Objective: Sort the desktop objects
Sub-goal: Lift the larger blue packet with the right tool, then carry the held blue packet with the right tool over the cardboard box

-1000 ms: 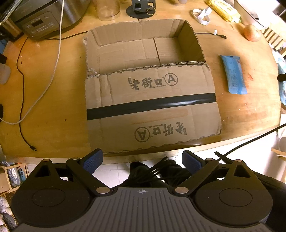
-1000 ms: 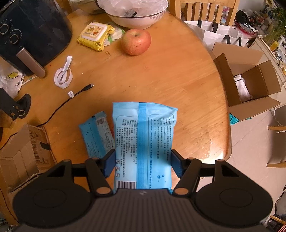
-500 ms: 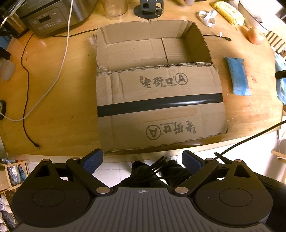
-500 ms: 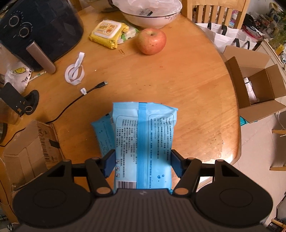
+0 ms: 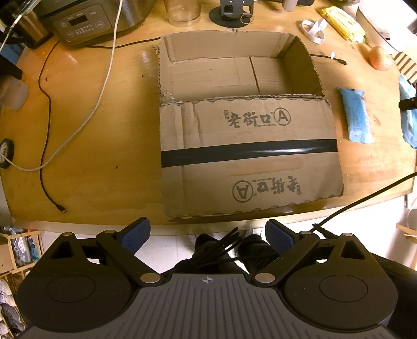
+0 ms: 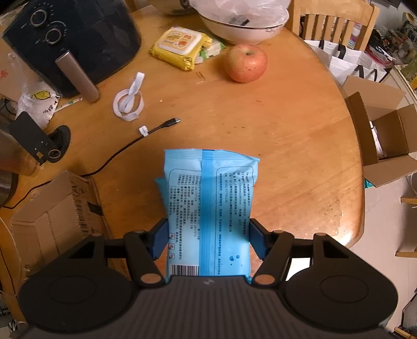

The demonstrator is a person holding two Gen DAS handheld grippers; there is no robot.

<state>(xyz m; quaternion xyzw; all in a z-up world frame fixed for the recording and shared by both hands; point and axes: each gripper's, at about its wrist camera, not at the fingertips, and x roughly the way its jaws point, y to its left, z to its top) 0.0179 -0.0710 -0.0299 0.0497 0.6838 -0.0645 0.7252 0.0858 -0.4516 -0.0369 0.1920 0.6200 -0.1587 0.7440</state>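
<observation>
My right gripper (image 6: 208, 234) is shut on a large blue wipes pack (image 6: 211, 198), its pads pressed on both long sides, and carries it above the wooden table (image 6: 286, 156). A smaller blue packet (image 5: 355, 116) lies on the table right of the open cardboard box (image 5: 242, 75); in the right wrist view only its edge (image 6: 159, 185) shows from under the held pack. The box (image 6: 52, 216) is at the left of that view. My left gripper (image 5: 208, 232) hangs open off the table's near edge, nothing between its fingers.
An apple (image 6: 247, 62), a yellow wipes pack (image 6: 179, 45), a white bowl (image 6: 245, 28), a white strap (image 6: 129, 103), a black cable (image 6: 156, 127) and an air fryer (image 6: 73, 34) sit at the far side. A rice cooker (image 5: 86, 20) and cables (image 5: 44, 104) lie left of the box.
My right gripper has carried the blue pack leftwards, so it now covers most of the small packet and more of the box shows. The left gripper has drifted slightly left, still open.
</observation>
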